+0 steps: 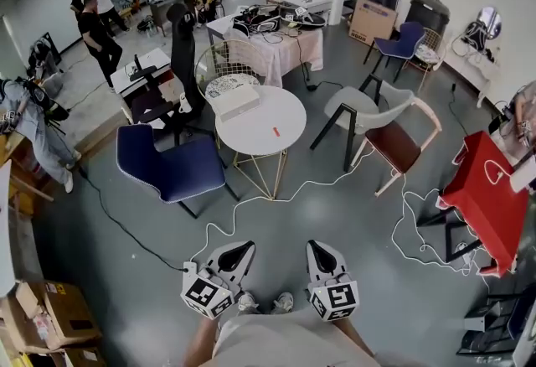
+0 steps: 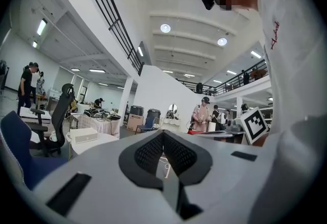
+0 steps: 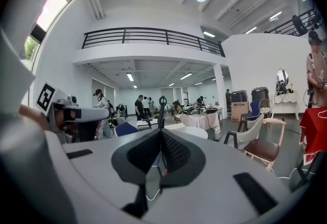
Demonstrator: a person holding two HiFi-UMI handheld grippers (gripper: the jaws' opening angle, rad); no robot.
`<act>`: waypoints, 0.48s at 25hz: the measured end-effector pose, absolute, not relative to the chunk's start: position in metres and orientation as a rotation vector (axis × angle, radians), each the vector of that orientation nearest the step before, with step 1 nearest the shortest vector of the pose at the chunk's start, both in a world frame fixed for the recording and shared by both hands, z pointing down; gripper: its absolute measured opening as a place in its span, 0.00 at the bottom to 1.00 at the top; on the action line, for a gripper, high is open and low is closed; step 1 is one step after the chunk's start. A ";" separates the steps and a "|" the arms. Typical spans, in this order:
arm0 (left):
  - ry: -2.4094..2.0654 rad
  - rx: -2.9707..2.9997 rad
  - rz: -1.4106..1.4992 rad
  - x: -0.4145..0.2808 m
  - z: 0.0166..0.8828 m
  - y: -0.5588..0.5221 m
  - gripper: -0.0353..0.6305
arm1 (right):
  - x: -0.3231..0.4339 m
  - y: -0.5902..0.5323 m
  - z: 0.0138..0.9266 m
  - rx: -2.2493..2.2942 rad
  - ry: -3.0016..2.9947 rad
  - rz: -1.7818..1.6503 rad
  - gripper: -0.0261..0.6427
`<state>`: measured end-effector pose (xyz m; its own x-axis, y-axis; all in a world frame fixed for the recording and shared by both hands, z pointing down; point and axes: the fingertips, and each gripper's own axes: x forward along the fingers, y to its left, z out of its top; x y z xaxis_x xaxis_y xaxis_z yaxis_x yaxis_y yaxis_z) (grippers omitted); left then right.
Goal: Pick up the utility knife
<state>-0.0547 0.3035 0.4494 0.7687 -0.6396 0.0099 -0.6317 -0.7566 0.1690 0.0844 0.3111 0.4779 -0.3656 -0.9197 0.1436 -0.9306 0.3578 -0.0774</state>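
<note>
While the left gripper (image 1: 241, 248) and the right gripper (image 1: 318, 246) have fingers shut tight and empty, the red utility knife (image 1: 275, 131) lies well ahead on the round bench (image 1: 260, 146).

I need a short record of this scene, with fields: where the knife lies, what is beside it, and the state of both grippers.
knife: small red object, likely the utility knife, too small to confirm
support: round white table
also on table: white box
beside table: blue chair
left gripper: jaws together, empty, well short of the table
right gripper: jaws together, empty, well short of the table
</note>
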 end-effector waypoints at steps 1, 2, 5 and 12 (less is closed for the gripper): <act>-1.014 2.799 -0.072 -0.053 0.449 0.303 0.07 | 0.086 0.311 0.478 1.721 -2.531 0.221 0.06; -1.014 2.798 -0.072 -0.050 0.449 0.303 0.07 | 0.089 0.312 0.478 1.718 -2.536 0.222 0.06; -1.019 2.801 -0.053 -0.038 0.452 0.307 0.07 | 0.099 0.314 0.481 1.696 -2.551 0.219 0.06; -1.030 2.799 -0.036 -0.012 0.464 0.323 0.07 | 0.113 0.320 0.492 1.639 -2.575 0.199 0.07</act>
